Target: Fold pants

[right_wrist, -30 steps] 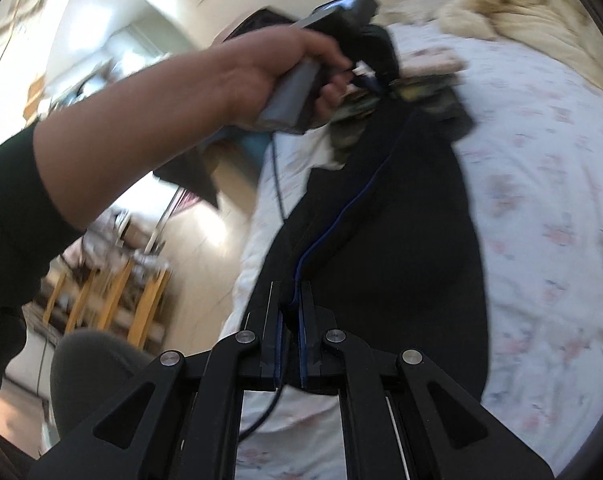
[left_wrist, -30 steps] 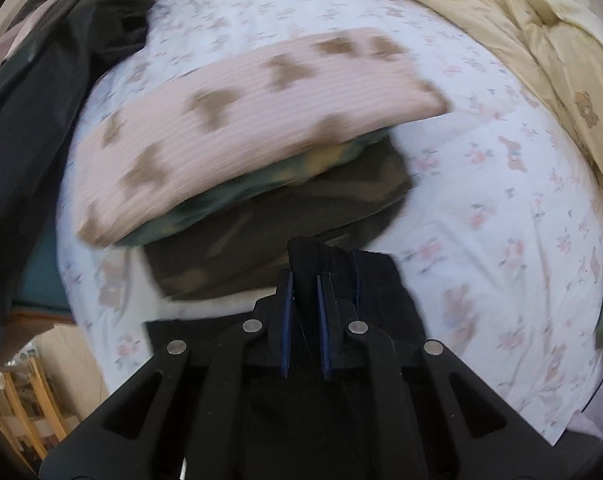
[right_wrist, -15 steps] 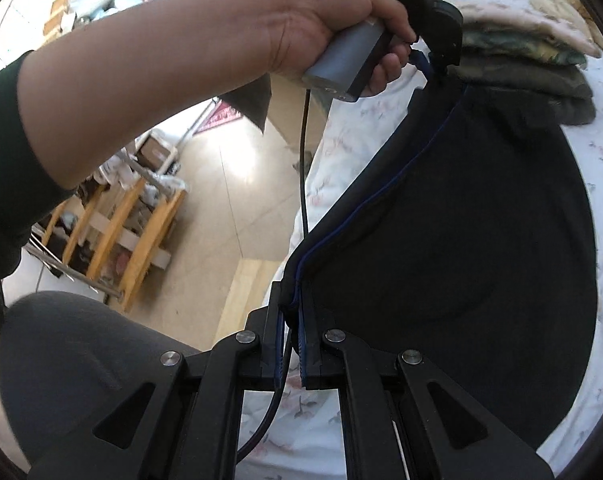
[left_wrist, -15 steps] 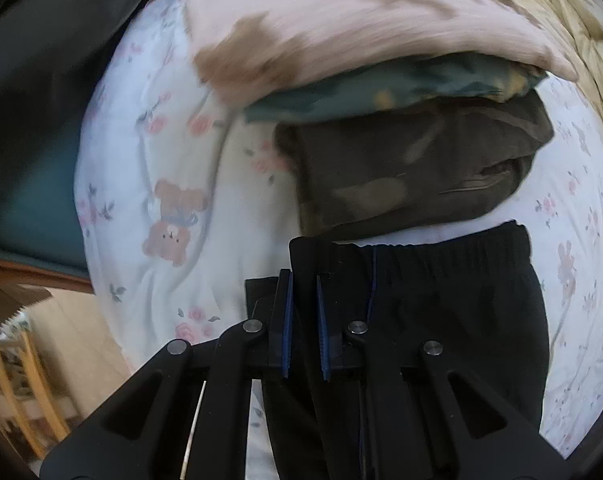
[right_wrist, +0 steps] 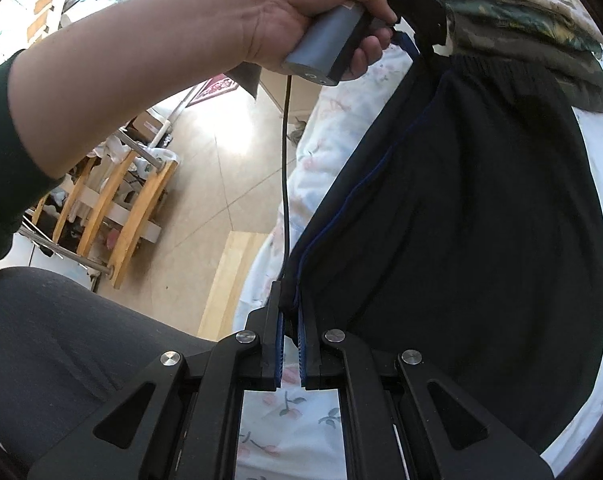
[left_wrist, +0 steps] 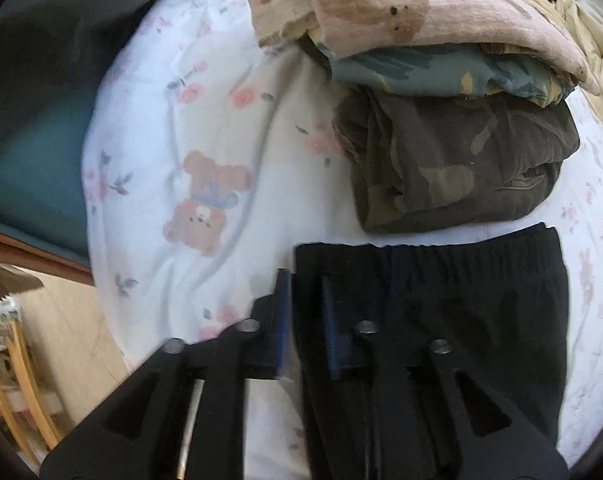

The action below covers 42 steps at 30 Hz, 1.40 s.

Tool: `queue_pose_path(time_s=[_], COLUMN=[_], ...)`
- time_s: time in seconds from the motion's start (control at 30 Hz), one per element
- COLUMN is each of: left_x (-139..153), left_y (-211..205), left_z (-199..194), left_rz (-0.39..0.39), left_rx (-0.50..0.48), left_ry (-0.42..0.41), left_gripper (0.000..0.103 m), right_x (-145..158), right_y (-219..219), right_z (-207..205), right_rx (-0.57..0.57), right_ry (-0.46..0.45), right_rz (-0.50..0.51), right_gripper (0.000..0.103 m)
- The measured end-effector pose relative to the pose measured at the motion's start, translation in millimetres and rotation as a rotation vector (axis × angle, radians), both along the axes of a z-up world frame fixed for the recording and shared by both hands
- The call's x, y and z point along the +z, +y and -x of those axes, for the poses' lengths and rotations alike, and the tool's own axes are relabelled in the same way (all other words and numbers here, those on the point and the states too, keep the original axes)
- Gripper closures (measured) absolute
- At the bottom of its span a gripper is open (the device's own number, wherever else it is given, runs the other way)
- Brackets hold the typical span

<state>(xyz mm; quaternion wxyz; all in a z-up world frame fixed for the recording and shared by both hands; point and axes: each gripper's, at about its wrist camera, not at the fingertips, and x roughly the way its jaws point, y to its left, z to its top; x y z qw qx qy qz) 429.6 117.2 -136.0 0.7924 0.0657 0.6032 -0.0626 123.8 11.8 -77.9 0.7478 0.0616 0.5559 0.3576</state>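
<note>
Pants (left_wrist: 441,320) in the left wrist view lie flat on the floral bedsheet (left_wrist: 205,120), black, with the elastic waistband running from the centre out toward 3 o'clock. The left gripper (left_wrist: 305,320) sits at the waistband's near corner with its jaws opening; the cloth edge lies between the fingers, but the pads no longer press on it, so it is letting go. Just past the waistband, toward 1 o'clock, stands a stack of 3 folded garments (left_wrist: 441,100): camouflage at the bottom, teal print in the middle, pink on top.

Pants (right_wrist: 481,220) in the right wrist view spread as 1 doubled dark panel from 6 o'clock up to 12 o'clock, a blue-piped seam along the near edge. The right gripper (right_wrist: 290,332) is clenched on that seam edge at the lower end. At 12 o'clock a hand (right_wrist: 301,20) holds the left gripper (right_wrist: 421,28) at the waistband.

By my reading, the lengthwise fold, leg on leg, is done and the garment is laid down. Folding it across, hem toward waistband, appears to remain, and it is not yet on the stack.
</note>
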Motion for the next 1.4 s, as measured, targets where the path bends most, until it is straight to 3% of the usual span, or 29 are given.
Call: queue_pose_path(time_s=[0.07,0.23,0.3,0.5,0.7,0.9,0.97,1.07,1.1,1.2,1.3,1.4], left_x=[5,45,68,121,135,114,111,112,113,118,122,121], left_y=[9,53,71,116,125,122,122,121,119,110,100,95], left_z=[4,34,59,153,219,243,248,253,253,255,251,246], left_rz=[-0.048,0.071,0.113,0.248,0.369,0.385,0.38,0.386,0.396,0.391,0.364,0.347], left_rx=[0.052,0.153,0.179,0.262,0.346,0.385,0.408,0.439,0.442,0.431,0.412,0.423], left_ry=[-0.032,-0.051,-0.078,-0.087,-0.086,-0.027,-0.016,-0.019,-0.02,-0.037,-0.061,-0.061], left_gripper=[0.035,0.034,0.034,0.032,0.027,0.025,0.025,0.025,0.025,0.025,0.025,0.025], right_x=[-1,-1,0,-21,-35,-15,0,20,22,23,12,-14], right_y=[1,3,13,32,45,34,13,-46,-72,-158,-224,-252], right_z=[2,2,7,13,21,43,51,50,47,38,32,33], right_rx=[0.001,-0.002,0.017,0.066,0.07,0.114,0.092,-0.048,-0.115,-0.355,-0.499,-0.556], right_ry=[-0.004,-0.008,-0.049,-0.027,-0.026,0.065,0.041,0.018,0.023,0.044,0.085,0.212], right_rz=[-0.001,-0.017,0.005,0.058,0.112,-0.025,-0.055,-0.077,-0.077,-0.061,-0.019,-0.076], right_gripper=[0.099,0.099,0.099,0.098,0.093,0.083,0.083,0.082,0.077,0.04,0.04,0.04])
